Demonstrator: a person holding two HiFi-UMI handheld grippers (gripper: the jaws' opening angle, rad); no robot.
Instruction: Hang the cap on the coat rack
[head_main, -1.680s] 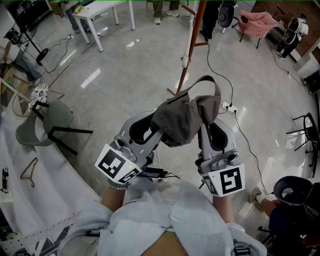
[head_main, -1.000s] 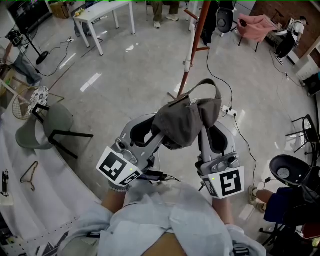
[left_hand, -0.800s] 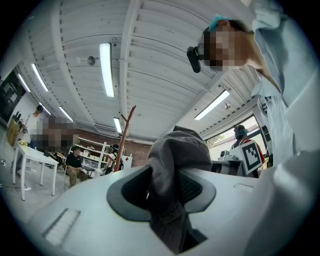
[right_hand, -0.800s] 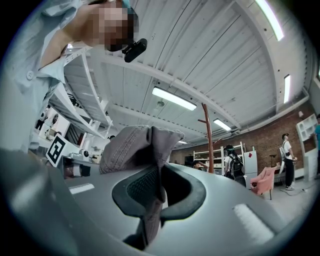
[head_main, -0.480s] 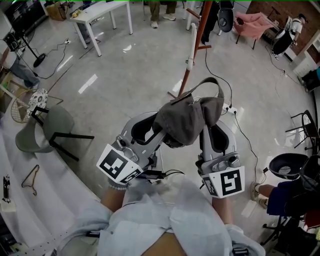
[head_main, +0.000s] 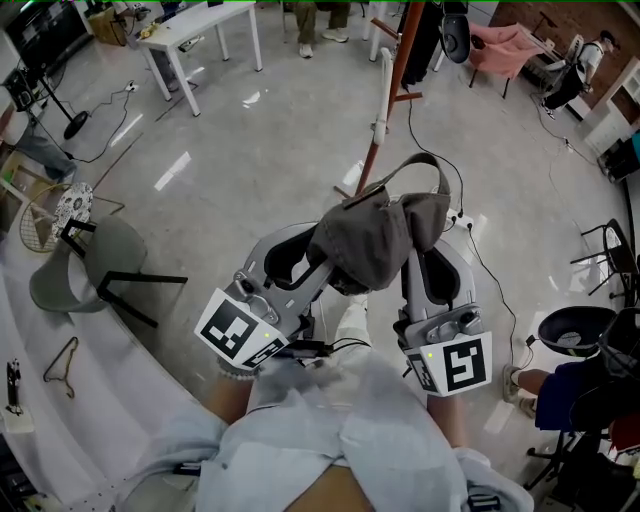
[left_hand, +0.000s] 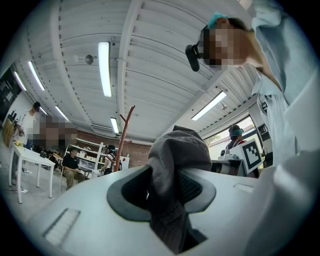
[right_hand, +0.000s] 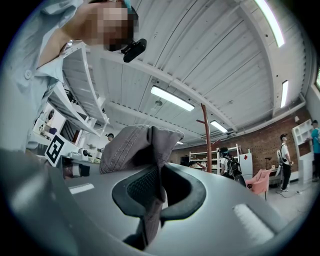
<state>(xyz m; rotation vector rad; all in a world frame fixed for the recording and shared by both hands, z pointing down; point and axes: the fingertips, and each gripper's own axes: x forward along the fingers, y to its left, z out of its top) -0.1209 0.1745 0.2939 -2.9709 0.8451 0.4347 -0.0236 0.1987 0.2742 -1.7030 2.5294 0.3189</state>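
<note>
I hold a grey-brown cap up in front of me between both grippers. My left gripper is shut on the cap's left side, and cloth fills its jaws in the left gripper view. My right gripper is shut on the right side, with cloth pinched between its pads. The cap's strap loops up above the crown. The reddish-brown coat rack stands on the floor ahead of me; its pole and pegs show in both gripper views, well beyond the cap.
A grey chair stands at the left near a white counter with a hanger. A white table is at the far left, a pink chair at the far right. Cables and a power strip lie by the rack's base. People stand about.
The view has crept forward a little toward the coat rack. Both grippers keep the same hold on the cap.
</note>
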